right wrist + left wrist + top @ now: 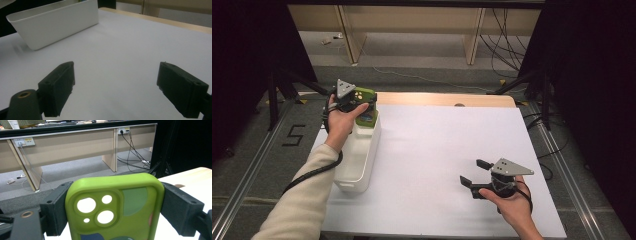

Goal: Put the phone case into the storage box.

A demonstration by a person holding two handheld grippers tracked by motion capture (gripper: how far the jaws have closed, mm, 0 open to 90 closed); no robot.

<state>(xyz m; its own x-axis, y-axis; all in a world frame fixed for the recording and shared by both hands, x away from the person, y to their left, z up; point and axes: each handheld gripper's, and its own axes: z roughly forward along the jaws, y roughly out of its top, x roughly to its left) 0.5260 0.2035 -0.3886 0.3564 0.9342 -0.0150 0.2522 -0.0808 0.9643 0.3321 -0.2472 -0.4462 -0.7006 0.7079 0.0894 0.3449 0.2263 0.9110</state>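
A green phone case (117,207) with camera cut-outs stands between the jaws of my left gripper (113,211), which is shut on its two long edges. In the high view the left gripper (357,107) holds the green phone case (366,107) over the far end of a white bin (362,165). My right gripper (472,172) rests low at the table's near right, jaws open and pointing left, with nothing between them. In the right gripper view the right gripper (115,87) faces bare white table, and the white bin (55,23) lies far off.
The white table top (442,150) has a wooden strip (447,99) along its far edge. Black stands and cables (532,85) flank the table, and wooden desks (75,147) stand on the grey floor beyond.
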